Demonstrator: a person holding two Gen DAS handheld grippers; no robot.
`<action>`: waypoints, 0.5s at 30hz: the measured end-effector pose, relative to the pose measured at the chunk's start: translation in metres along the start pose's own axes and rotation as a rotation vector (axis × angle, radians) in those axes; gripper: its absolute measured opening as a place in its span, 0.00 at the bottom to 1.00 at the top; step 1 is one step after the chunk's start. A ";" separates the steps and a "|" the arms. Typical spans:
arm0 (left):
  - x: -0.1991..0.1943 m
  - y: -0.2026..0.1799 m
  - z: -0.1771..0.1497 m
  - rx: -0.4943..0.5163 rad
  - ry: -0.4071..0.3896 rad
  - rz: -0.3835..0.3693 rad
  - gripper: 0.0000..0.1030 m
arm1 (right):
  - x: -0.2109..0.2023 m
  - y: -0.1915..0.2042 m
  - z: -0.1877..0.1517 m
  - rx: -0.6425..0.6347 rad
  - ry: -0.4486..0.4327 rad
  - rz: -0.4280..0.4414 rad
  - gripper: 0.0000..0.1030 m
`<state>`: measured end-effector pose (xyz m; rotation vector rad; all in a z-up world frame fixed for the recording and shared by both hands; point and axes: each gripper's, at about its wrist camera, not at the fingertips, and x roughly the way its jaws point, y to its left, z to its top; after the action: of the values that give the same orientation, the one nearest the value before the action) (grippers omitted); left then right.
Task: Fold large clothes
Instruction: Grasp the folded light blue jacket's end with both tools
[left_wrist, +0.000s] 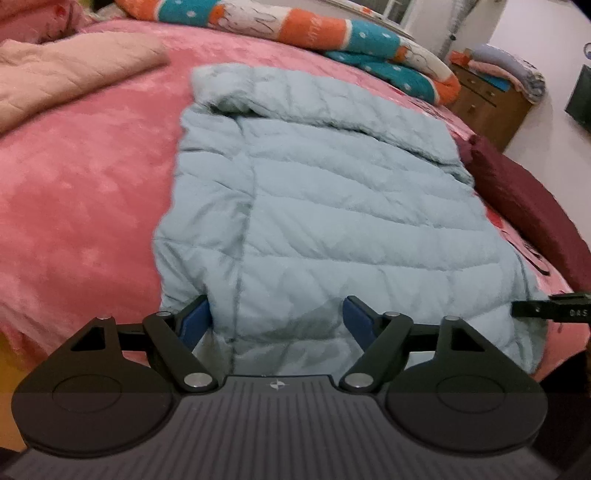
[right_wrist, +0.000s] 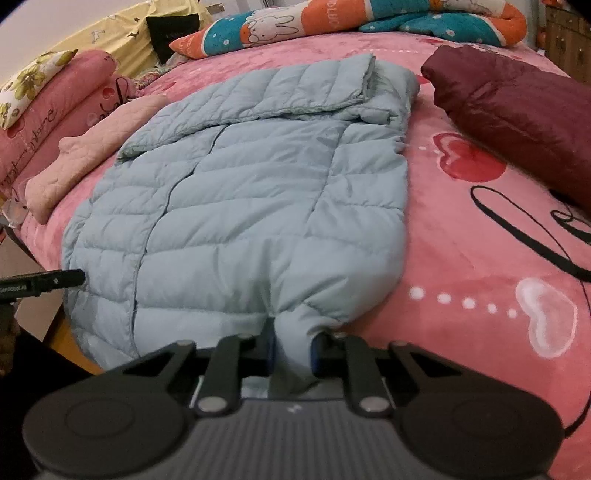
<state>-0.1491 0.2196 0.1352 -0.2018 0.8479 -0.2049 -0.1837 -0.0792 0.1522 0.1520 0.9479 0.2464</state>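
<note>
A pale blue quilted down jacket (left_wrist: 314, 206) lies flat on the pink bedspread (left_wrist: 92, 184), its sleeves folded in across the top. My left gripper (left_wrist: 277, 321) stands open over the near hem, with blue pads either side of the fabric and not pressing it. In the right wrist view the same jacket (right_wrist: 251, 206) stretches away from me. My right gripper (right_wrist: 294, 349) is shut on a pinch of the hem at the jacket's near right corner. A finger of the right gripper (left_wrist: 550, 308) shows at the left view's right edge, and the left gripper's finger (right_wrist: 55, 282) at the right view's left edge.
A maroon garment (right_wrist: 517, 110) lies right of the jacket and a folded pink quilted one (right_wrist: 81, 162) to its left. An orange and teal rolled blanket (right_wrist: 332, 22) lines the far side. A wooden cabinet (left_wrist: 491, 103) stands beyond the bed. The bed's near edge is just below the grippers.
</note>
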 end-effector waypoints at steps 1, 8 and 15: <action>-0.001 0.001 0.000 0.001 -0.006 0.027 0.97 | 0.000 0.001 0.000 -0.004 0.000 0.002 0.14; 0.012 0.012 -0.001 -0.037 0.050 0.135 0.99 | 0.004 0.002 0.001 -0.015 0.017 0.011 0.19; 0.032 0.012 -0.004 -0.023 0.104 0.094 0.93 | 0.008 0.002 0.000 -0.018 0.032 0.025 0.33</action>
<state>-0.1302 0.2221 0.1064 -0.1733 0.9614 -0.1183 -0.1794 -0.0749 0.1468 0.1436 0.9762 0.2807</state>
